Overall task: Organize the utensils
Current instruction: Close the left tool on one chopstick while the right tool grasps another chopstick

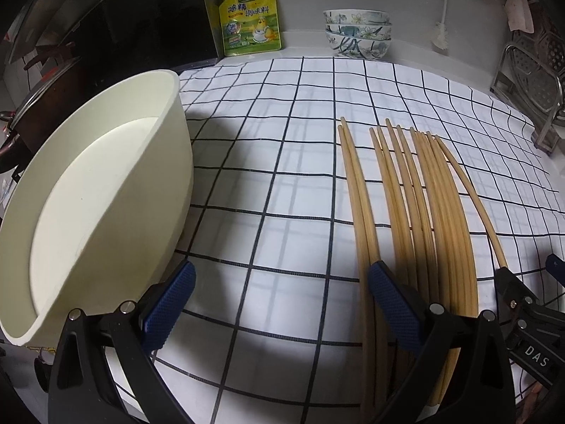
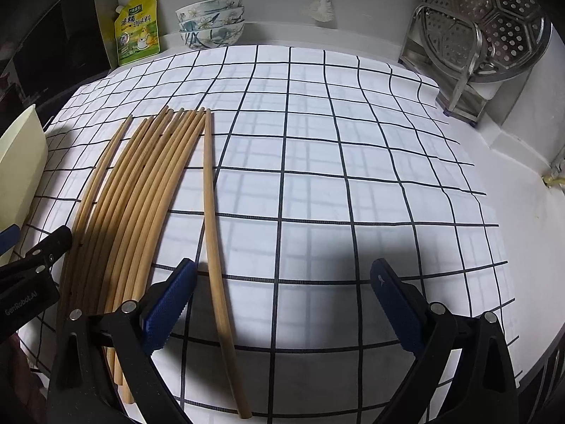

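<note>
Several bamboo chopsticks (image 1: 420,212) lie side by side on a white checked cloth (image 1: 275,162). A cream plastic container (image 1: 106,198) lies tipped on its side at the left, its mouth facing me. My left gripper (image 1: 279,304) is open and empty, low over the cloth between the container and the chopsticks; its right finger overlaps the leftmost pair. In the right wrist view the chopsticks (image 2: 141,205) lie at the left, with one chopstick (image 2: 215,247) apart from the bundle. My right gripper (image 2: 282,304) is open and empty, that lone chopstick just inside its left finger.
A yellow seasoning pouch (image 1: 250,17) and stacked floral bowls (image 1: 356,31) stand at the back wall. A metal rack with a perforated steamer plate (image 2: 483,31) stands at the back right. A dark cooktop and pot (image 1: 53,81) are at the far left.
</note>
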`<state>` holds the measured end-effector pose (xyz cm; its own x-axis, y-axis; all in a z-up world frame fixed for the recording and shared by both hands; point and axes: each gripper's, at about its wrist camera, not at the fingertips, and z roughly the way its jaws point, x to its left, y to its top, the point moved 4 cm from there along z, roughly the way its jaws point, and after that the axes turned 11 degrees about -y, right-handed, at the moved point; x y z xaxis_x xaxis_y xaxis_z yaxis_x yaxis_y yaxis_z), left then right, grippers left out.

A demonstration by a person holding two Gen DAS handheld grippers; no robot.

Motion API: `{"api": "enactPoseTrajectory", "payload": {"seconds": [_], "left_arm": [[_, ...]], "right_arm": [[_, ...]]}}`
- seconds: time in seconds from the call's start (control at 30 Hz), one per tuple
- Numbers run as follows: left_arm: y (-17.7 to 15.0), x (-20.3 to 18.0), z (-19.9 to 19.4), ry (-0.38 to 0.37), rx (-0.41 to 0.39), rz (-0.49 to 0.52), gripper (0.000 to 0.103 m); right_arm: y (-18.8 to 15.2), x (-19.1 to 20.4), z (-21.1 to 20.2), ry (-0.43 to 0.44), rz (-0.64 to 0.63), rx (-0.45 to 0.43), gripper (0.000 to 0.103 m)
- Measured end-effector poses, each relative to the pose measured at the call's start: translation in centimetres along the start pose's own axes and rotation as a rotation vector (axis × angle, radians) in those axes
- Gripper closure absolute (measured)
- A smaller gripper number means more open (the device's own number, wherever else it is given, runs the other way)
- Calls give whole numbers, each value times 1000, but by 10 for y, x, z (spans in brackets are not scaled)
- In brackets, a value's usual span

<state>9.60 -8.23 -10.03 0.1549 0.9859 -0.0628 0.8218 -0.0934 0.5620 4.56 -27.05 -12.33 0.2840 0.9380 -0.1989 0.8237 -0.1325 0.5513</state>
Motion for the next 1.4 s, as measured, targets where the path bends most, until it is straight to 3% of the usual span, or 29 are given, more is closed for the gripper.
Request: {"api": "enactPoseTrajectory", "payload": {"seconds": [0.43,0.57,0.63,0.77,0.8,0.83,1.1,1.4], "left_arm": [[9,-5,13,9,30,-1,7],[13,-8,13,-30,30,5,23],[12,-11,11,-54,29,11,37],[11,-21,8,-103,36,41,79],[11,-24,8,-103,40,53,91],[10,-27,7,-122,46,57,96],[10,-28,1,-176,54,54,96],[20,-21,-38,-223,-15,52,96]], "right_arm": [[5,3,2,13,-24,19,10],[9,7,2,7,-40,-12,17],[9,9,0,33,-44,-27,36],[8,17,-7,90,-65,-44,66],[7,19,-8,91,-72,-48,80],[7,21,-10,95,-76,-49,95],[5,6,-12,166,16,-35,97],[14,-3,-45,219,87,-98,97]]}}
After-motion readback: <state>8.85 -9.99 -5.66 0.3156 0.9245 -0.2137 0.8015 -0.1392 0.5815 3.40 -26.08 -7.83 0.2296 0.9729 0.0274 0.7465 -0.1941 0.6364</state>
